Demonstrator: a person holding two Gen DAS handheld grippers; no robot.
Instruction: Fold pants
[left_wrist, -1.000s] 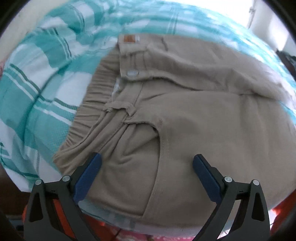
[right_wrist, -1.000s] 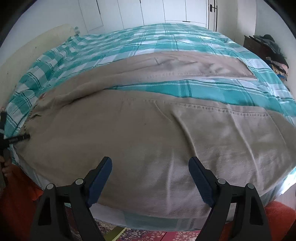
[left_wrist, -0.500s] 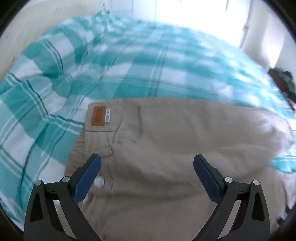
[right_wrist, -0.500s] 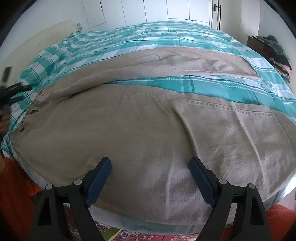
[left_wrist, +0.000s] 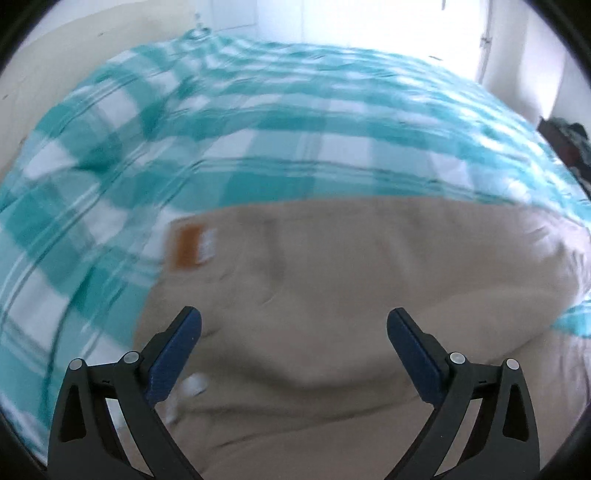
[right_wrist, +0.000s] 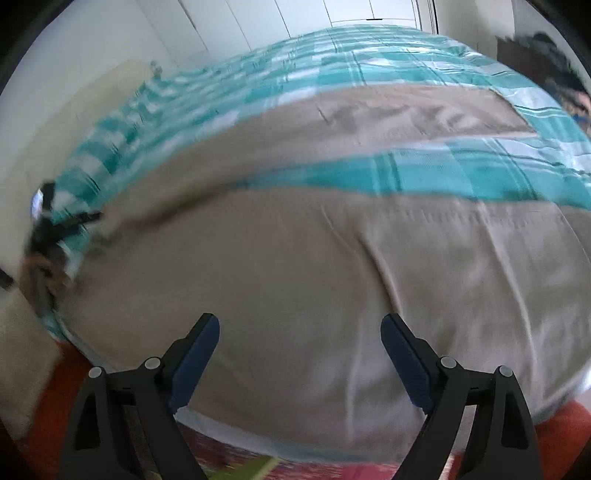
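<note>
The pants (left_wrist: 332, 295) lie spread flat on the bed (left_wrist: 258, 147), tan cloth over a teal and white check cover; in the left wrist view the left claw (left_wrist: 293, 332) stands with its jaws wide apart and nothing between them, the waist end of the pants filling the frame from the fingertips up to about the middle; the brown patch (left_wrist: 188, 247) on the waistband sits at 10 o'clock from the claw, and a pale button (left_wrist: 194, 384), blurred, lies just beside the left fingertip at 8 o'clock; whether the fingers touch the cloth cannot be told; the cover runs on past the pants toward 12 o'clock; in the right wrist view the right claw (right_wrist: 300, 336) is likewise spread wide and holds nothing, poised over the near leg (right_wrist: 332, 277), which spans the frame from 9 to 3 o'clock; the far leg (right_wrist: 369, 114) lies toward 12 o'clock, a wedge of check cover between the two, widening toward 3 o'clock; the left claw shows there as a dark blur at 9 o'clock, at the waist end.
</note>
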